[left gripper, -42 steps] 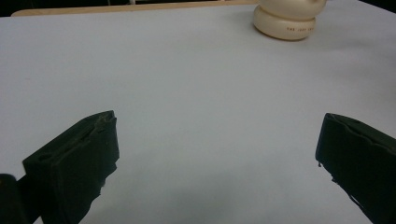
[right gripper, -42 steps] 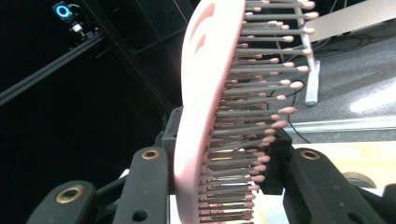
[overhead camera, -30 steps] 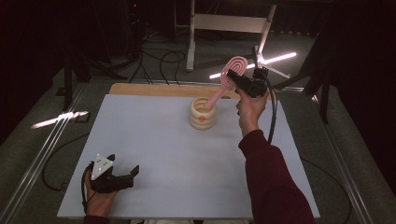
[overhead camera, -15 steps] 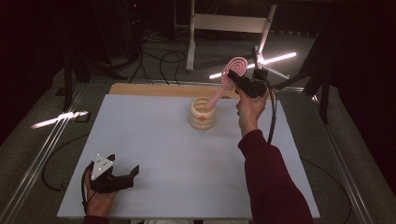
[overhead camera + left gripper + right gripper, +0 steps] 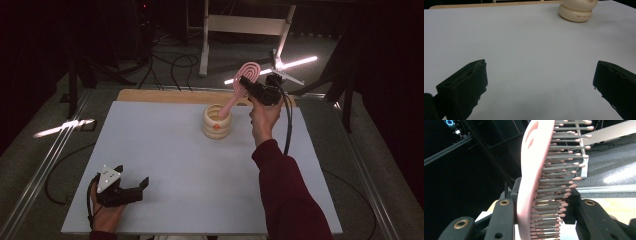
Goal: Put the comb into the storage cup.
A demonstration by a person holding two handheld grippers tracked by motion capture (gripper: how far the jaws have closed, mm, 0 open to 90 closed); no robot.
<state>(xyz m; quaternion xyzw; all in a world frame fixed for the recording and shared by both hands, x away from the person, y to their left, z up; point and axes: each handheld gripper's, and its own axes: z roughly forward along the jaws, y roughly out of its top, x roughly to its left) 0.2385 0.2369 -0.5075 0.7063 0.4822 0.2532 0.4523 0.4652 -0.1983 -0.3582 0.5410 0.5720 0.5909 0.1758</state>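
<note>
A pink hairbrush [image 5: 243, 82] is held tilted above the far middle of the table, head up and handle pointing down into a cream ribbed holder [image 5: 217, 121]. My right gripper [image 5: 250, 85] is shut on the brush head; in the right gripper view the pink back and bristles [image 5: 541, 182] sit clamped between the jaws. My left gripper [image 5: 131, 189] rests open at the near left of the white table [image 5: 165, 165], jaws wide apart with nothing between them [image 5: 539, 85]. The holder's base [image 5: 576, 12] lies far ahead of it.
A wooden strip [image 5: 160, 95] runs along the table's far edge. Beyond it stand a white frame [image 5: 250, 25] and floor cables [image 5: 175, 62]. Metal rails [image 5: 45, 165] flank the table. The right gripper's cable [image 5: 288, 125] hangs beside the forearm.
</note>
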